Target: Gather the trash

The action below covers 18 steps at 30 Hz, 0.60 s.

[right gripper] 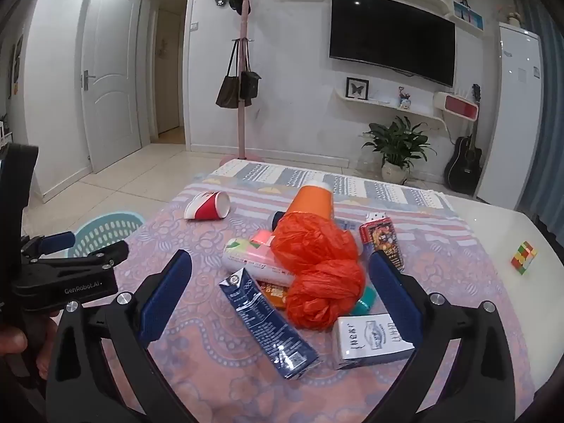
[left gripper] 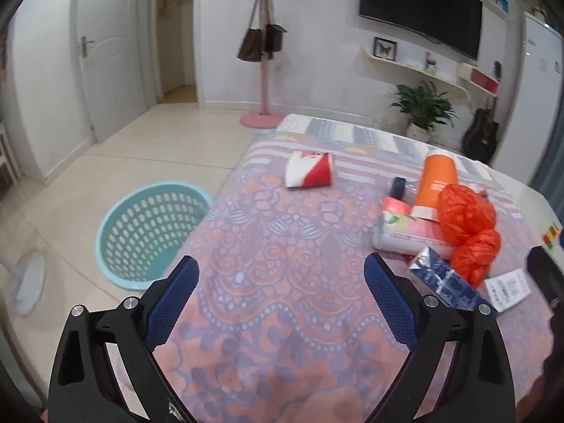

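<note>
Progress: none evident. The round turquoise perforated plastic basket [left gripper: 151, 236] on the floor beside the surface [right gripper: 493, 232] shows no contents in its visible part. All trash lies on the patterned cloth: a red-and-white paper cup [right gripper: 208, 206] on its side, apart from a pile holding the crumpled orange plastic bag [right gripper: 317, 268], dark blue flattened carton [right gripper: 268, 320], white printed box [right gripper: 370, 342] and orange bottle [right gripper: 312, 199]. The left gripper [left gripper: 280, 292] and right gripper [right gripper: 278, 292] both have jaws spread wide, holding nothing. Every item remains to collect.
</note>
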{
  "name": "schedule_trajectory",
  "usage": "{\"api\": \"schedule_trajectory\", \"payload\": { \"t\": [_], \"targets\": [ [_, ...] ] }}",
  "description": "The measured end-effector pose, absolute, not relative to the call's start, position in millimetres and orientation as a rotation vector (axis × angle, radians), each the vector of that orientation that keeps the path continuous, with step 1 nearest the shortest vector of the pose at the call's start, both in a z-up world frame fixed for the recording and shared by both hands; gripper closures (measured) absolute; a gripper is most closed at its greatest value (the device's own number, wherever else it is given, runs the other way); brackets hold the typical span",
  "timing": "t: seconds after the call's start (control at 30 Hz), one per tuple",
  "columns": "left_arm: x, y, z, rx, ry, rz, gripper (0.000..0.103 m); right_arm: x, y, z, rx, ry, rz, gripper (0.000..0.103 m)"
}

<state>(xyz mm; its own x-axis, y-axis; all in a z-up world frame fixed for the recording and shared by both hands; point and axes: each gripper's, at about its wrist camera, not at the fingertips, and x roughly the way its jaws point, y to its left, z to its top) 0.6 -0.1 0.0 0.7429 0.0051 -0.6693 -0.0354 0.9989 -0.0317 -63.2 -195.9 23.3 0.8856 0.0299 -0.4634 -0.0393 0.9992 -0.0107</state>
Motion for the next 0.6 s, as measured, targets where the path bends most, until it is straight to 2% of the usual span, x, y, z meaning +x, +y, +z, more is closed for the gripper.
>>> {"api": "schedule_trajectory", "payload": {
  "t": [0.13,0.6],
  "targets": [
    [5.2,-0.2,1.2,-0.038,0.738,-0.006,0.018,-60.6,-200.7,20.9,0.034,0.52,0.083,0.007],
    [-18.7,-2.6,16.8,-0.03,0.608,0.041,0.016,-66.7,-194.9,23.0,-0.042,0.496,0.097,0.007]
  ]
}}
